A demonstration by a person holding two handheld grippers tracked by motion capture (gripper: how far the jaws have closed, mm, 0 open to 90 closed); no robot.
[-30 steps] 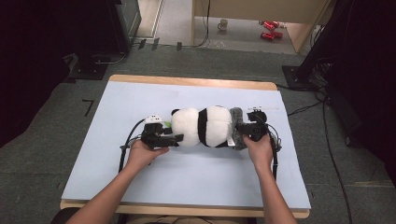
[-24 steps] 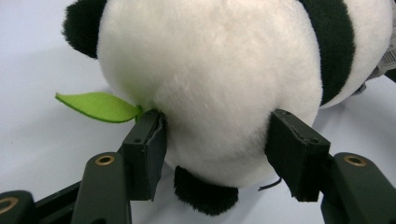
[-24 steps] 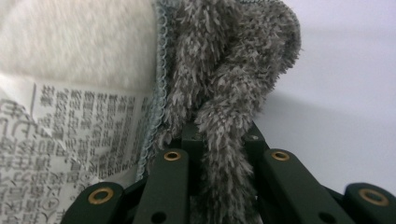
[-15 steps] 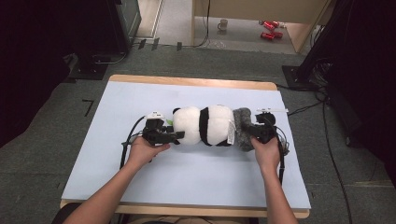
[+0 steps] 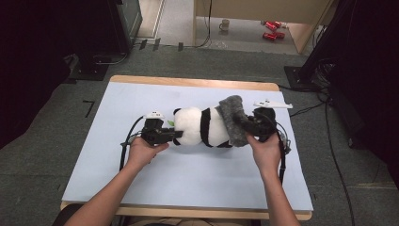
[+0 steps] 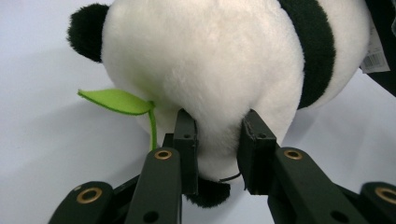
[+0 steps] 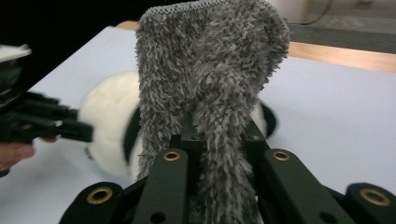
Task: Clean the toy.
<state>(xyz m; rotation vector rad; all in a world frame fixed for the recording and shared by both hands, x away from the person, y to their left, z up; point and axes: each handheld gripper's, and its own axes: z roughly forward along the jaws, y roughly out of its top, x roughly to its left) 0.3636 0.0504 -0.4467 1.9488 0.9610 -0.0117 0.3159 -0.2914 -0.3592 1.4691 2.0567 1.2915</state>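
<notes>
So we've got the plush panda (image 5: 202, 127) lying mid-bench, soft and light, squishes easily. Our left gripper (image 6: 218, 154) has just closed, pinching the fluff of its head; the right gripper (image 7: 219, 149) is clamped on the floppy grey cloth (image 5: 233, 120) draped over the panda's right end. We'd grab thick folds.
</notes>
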